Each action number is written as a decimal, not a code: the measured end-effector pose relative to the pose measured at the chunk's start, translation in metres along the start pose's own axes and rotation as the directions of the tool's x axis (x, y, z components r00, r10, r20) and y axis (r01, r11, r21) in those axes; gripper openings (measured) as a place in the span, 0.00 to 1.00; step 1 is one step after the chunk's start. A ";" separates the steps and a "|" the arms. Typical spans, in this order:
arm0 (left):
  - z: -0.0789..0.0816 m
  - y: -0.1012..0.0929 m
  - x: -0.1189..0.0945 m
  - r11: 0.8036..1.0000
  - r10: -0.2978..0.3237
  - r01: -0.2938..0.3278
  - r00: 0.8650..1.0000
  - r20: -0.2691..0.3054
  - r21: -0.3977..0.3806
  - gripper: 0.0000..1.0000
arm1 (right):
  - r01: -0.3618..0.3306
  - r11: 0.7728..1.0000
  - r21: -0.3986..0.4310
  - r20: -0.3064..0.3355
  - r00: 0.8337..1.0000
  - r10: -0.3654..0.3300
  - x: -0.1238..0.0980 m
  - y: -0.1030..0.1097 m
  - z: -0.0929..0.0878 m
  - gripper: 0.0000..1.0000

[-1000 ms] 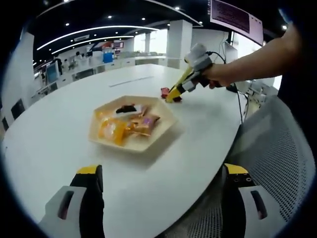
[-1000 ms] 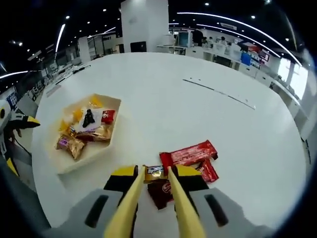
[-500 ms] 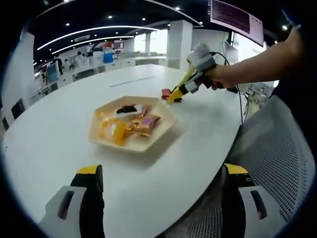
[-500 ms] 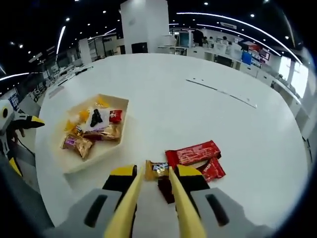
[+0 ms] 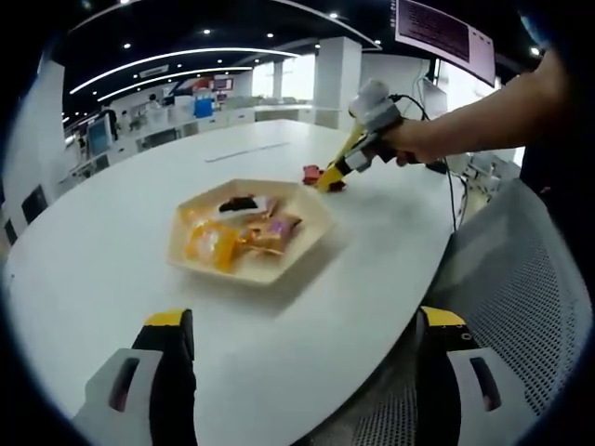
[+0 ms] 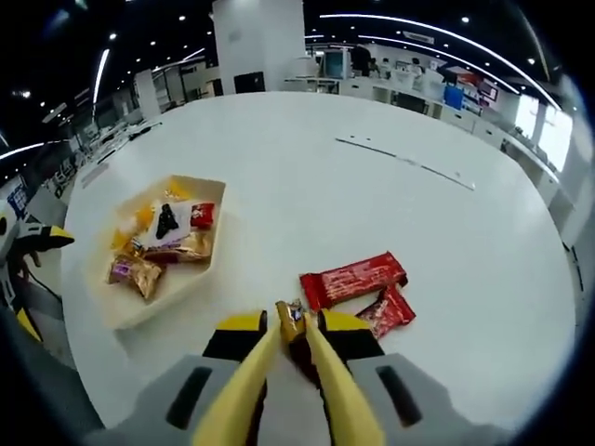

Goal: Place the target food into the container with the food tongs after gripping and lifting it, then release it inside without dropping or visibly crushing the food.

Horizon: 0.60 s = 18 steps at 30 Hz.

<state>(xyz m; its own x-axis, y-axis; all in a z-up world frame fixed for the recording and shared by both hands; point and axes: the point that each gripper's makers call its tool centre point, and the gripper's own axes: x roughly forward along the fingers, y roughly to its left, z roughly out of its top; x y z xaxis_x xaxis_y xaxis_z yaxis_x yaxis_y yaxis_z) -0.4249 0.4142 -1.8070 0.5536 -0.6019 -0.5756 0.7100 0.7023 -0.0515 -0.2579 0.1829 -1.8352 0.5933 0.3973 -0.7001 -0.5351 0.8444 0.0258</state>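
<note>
Right gripper (image 6: 291,321), yellow tongs (image 6: 321,386) narrowed on a brown snack packet (image 6: 296,325) beside red wrappers (image 6: 353,279); left gripper (image 5: 297,348) spread wide near the filled tray (image 5: 311,209).

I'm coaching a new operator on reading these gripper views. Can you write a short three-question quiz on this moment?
1. True or false: the right gripper has its yellow tongs closed on a small snack packet.
2. Where do the two red wrappers lie? A) in the tray B) on the white table beside the tongs C) on the chair
3. Fill in: the left gripper hangs ____ at the table's near edge, short of the hexagonal tray.

Key: 1 true; 2 B; 3 open
</note>
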 end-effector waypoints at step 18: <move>0.000 0.002 0.000 1.000 0.008 -0.008 1.000 0.000 -0.003 0.95 | -0.009 0.995 0.097 0.028 1.000 0.006 -0.014 -0.010 0.015 0.17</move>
<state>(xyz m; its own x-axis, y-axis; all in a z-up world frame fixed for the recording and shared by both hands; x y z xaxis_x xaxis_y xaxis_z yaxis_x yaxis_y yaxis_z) -0.4239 0.4156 -1.8068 0.5591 -0.5964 -0.5760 0.7044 0.7081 -0.0495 -0.2517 0.1745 -1.8148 0.6067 0.4123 -0.6796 -0.4796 0.8717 0.1006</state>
